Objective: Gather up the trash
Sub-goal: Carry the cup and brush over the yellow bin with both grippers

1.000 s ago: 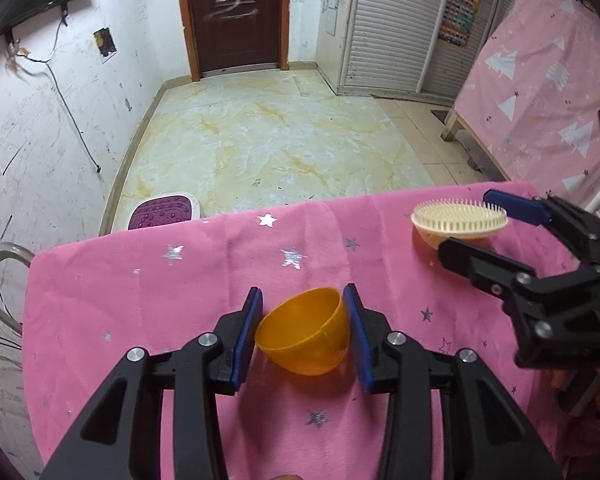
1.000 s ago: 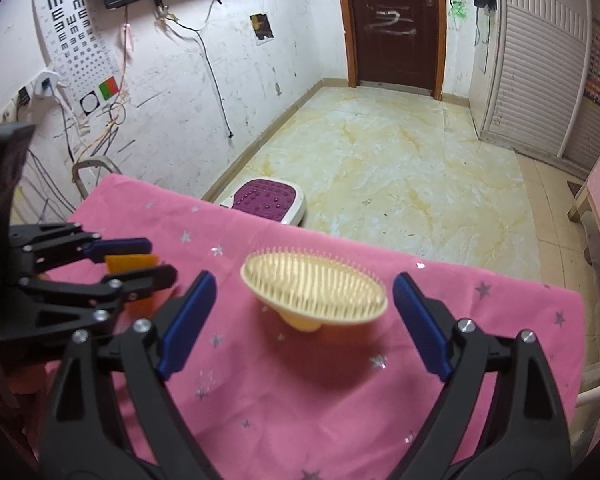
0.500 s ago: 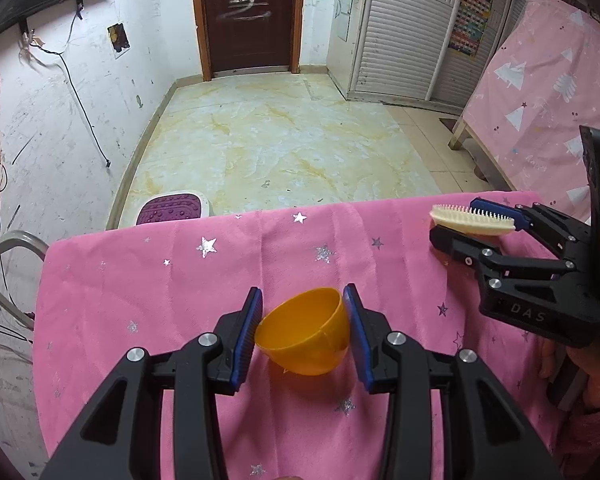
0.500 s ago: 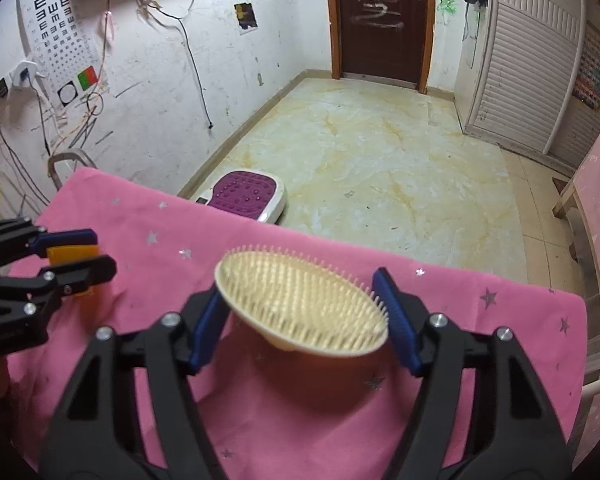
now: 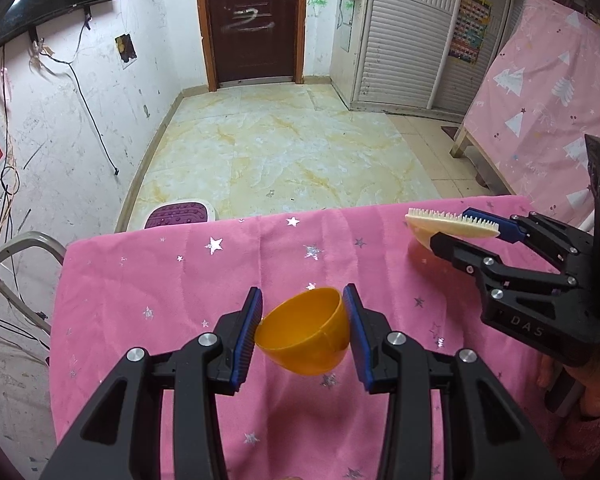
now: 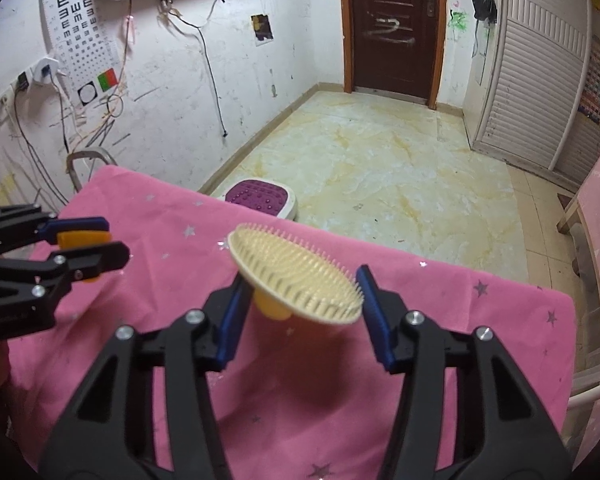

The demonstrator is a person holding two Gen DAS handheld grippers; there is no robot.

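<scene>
My left gripper (image 5: 304, 324) is shut on an orange half-shell cup (image 5: 304, 336) and holds it above the pink star-print tablecloth (image 5: 172, 280). My right gripper (image 6: 300, 300) is shut on a cream oval bristle brush (image 6: 296, 276), tilted and lifted off the cloth. In the left wrist view the right gripper (image 5: 472, 232) holds the brush (image 5: 448, 226) at the right. In the right wrist view the left gripper (image 6: 84, 240) with the orange cup (image 6: 82, 238) is at the left.
The table's far edge drops to a marble floor (image 5: 292, 152). A purple foot mat (image 5: 180, 214) lies on the floor by the table. A metal chair frame (image 5: 16, 252) stands at the left. A pink covered board (image 5: 548, 100) leans at the right.
My right gripper closed on the brush and lifted it off the cloth. My left gripper kept its hold on the orange cup and rose higher above the table.
</scene>
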